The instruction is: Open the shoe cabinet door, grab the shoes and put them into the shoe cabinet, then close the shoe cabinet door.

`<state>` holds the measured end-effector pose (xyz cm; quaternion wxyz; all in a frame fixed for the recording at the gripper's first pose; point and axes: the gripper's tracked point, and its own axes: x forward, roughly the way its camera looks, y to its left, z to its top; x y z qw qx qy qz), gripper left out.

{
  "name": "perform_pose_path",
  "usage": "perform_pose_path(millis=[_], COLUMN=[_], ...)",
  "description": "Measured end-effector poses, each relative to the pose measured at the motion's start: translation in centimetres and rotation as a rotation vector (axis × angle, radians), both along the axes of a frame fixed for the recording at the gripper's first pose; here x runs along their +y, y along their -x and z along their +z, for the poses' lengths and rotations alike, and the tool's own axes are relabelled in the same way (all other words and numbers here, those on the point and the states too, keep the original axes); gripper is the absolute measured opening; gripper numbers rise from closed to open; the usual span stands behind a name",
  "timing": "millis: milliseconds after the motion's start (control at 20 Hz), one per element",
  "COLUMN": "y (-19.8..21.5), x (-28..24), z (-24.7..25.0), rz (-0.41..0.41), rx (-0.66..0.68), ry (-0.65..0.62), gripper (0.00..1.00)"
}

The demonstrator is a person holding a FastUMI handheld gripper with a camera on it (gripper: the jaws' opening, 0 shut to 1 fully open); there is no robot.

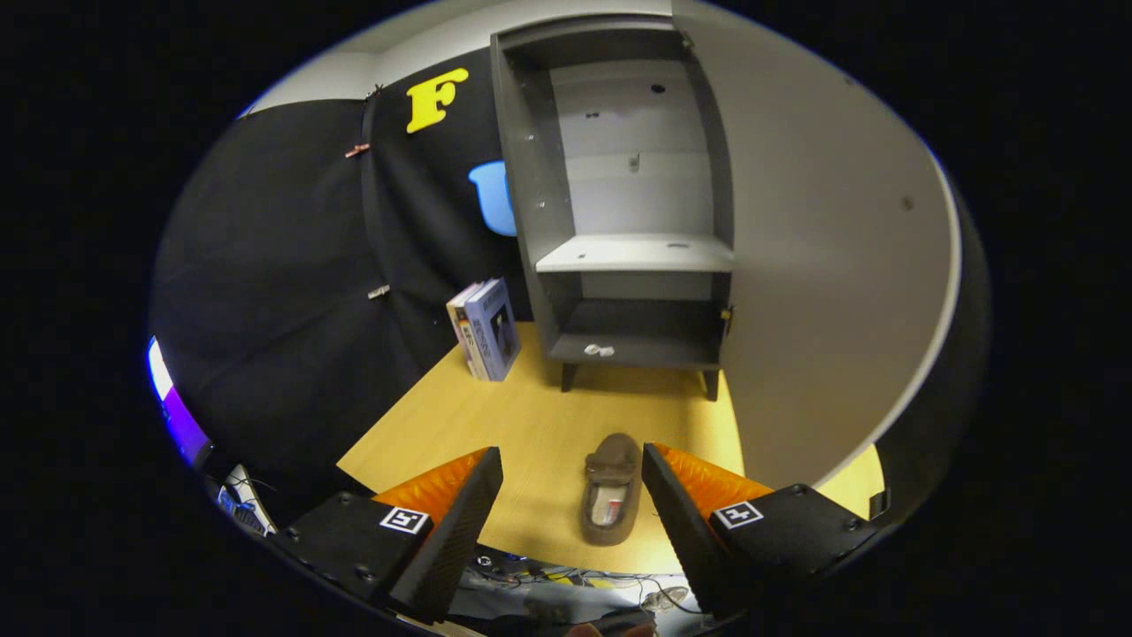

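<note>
Gripper view looks down over a pale wooden table (531, 425), taken here from left to right. Well beyond the left finger, two boxes (485, 329) stand upright side by side on the table, close to the shoe cabinet's left wall and in front of the black cloth. The gripper (572, 473) has its fingers spread wide apart and nothing is held. A brown shoe (612, 487) lies flat on the table between them, nearer the right finger, its toe pointing away toward the cabinet; whether that finger touches it cannot be told. Straight beyond the fingers stands the grey shoe cabinet (619, 203) on short legs, open at the front, with a pale shelf (635, 253) across its middle and a dark lower compartment, where a small white object (599, 350) rests on the bottom board. Beyond the right finger, the cabinet door (822, 248) is swung fully open, its broad pale inner face turned toward the fingers.
</note>
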<state>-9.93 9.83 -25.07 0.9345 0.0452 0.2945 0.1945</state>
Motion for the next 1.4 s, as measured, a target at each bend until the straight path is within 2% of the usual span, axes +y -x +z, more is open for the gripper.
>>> perform_pose_path(millis=[300,550,800,900,950,1000,1100,1150,1200,1250,1350,1400], y=[-1.2,-2.5,-5.8,-7.9,-8.6,-8.9,-9.4,-9.6,-9.5,-9.3,-8.8,-9.0], x=[2.5,2.3,2.5,2.2,1.8,1.8,1.7,2.1,2.3,2.4,2.1,2.0], z=[-11.3,-19.2,-23.5,-24.4,-25.3,-26.1,-25.8,-26.1,-25.8,-25.7,-25.2,-25.2], rz=[0.036,0.012,-0.045,-0.061,-0.068,-0.073,-0.09,-0.09,-0.082,-0.063,-0.04,-0.045], rx=[0.183,0.306,0.293,0.238,0.231,0.243,0.241,0.251,0.253,0.249,0.239,0.24], ry=[0.089,0.155,0.19,0.224,0.247,0.256,0.246,0.229,0.223,0.226,0.231,0.221], gripper=[1.0,1.0,0.97,0.77,0.73,0.63,0.44,0.39,0.23,0.13,0.11,0.05])
